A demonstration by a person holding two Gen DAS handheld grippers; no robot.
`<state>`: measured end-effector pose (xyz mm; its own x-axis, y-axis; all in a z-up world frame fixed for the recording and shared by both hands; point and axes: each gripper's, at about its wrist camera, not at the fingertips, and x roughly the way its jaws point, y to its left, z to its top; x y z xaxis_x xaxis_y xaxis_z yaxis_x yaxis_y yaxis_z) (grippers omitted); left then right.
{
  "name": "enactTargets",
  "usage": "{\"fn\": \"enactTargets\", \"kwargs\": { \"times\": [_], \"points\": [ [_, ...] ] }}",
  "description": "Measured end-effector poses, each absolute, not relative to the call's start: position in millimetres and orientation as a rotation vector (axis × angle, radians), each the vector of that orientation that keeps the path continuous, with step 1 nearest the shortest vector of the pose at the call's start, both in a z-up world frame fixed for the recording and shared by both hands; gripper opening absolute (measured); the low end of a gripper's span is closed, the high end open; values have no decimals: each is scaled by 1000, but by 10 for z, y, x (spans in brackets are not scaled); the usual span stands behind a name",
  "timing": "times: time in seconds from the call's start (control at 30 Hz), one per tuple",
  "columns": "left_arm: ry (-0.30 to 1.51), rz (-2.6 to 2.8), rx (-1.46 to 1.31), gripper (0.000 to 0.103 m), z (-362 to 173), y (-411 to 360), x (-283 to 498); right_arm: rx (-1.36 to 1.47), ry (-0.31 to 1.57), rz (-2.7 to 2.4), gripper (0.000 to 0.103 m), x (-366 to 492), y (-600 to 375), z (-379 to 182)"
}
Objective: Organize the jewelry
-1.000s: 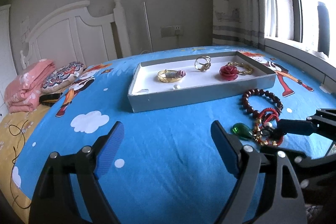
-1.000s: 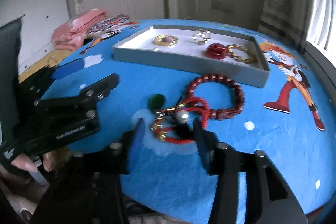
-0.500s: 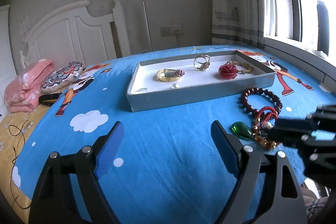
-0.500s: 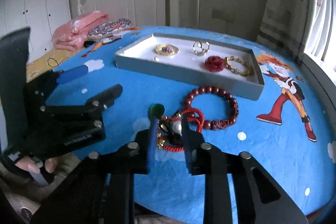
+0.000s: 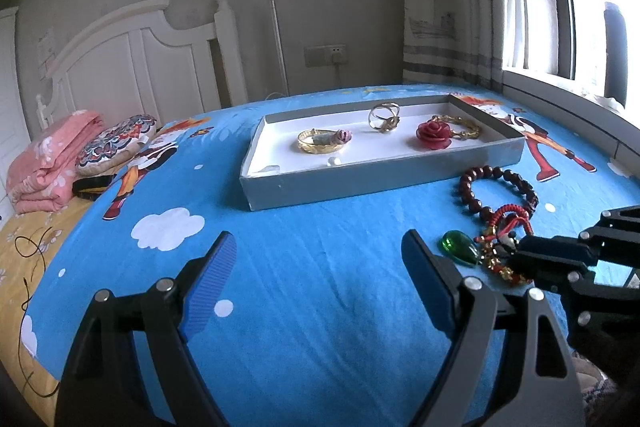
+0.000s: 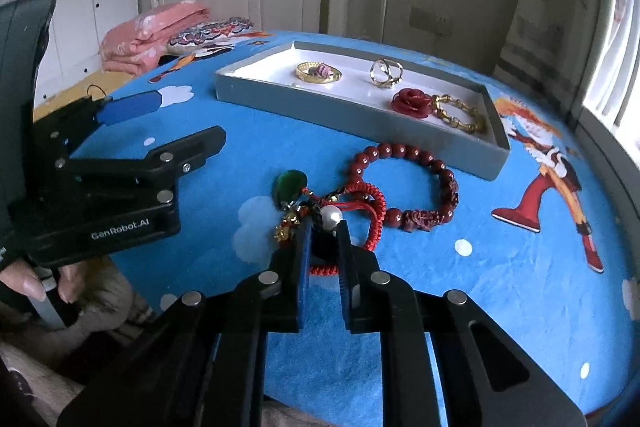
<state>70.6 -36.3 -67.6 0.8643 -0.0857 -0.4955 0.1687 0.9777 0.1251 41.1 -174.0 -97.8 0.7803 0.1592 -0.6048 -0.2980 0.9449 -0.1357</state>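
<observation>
Two pads of my right gripper [image 6: 323, 227] have just been closing and now pinch the red cord bracelet [image 6: 366, 205] on the blue sheet [image 6: 500, 287], just this side of the tray [image 6: 360, 107]. My left gripper [image 5: 320, 259] hangs with fingers wide apart, nothing between them, also on the near side of the tray. Touching the cord bracelet lie a green pendant [image 6: 290, 183] and a bead bracelet [image 6: 416, 179]; inside the tray sit a gold bangle [image 6: 318, 71], a ring [image 6: 386, 73] and a red rose [image 6: 412, 102].

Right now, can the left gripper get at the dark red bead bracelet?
Probably yes: the left gripper is open and empty, the bead bracelet lies uncovered ahead, though the right gripper works close beside it.
</observation>
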Motion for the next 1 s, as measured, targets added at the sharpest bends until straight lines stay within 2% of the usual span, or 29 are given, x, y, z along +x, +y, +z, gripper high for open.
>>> {"fn": "enactTargets", "kwargs": {
  "times": [0.47, 0.8, 1.0],
  "points": [
    [469, -212, 205, 82, -628, -488, 615, -155, 449, 214, 9, 329, -1853, -470],
    [476, -294, 239, 82, -596, -864, 643, -123, 418, 155, 10, 297, -2090, -329],
    [520, -325, 147, 82, -560, -1115, 634, -102, 417, 120, 10, 293, -2250, -313]
  ]
}}
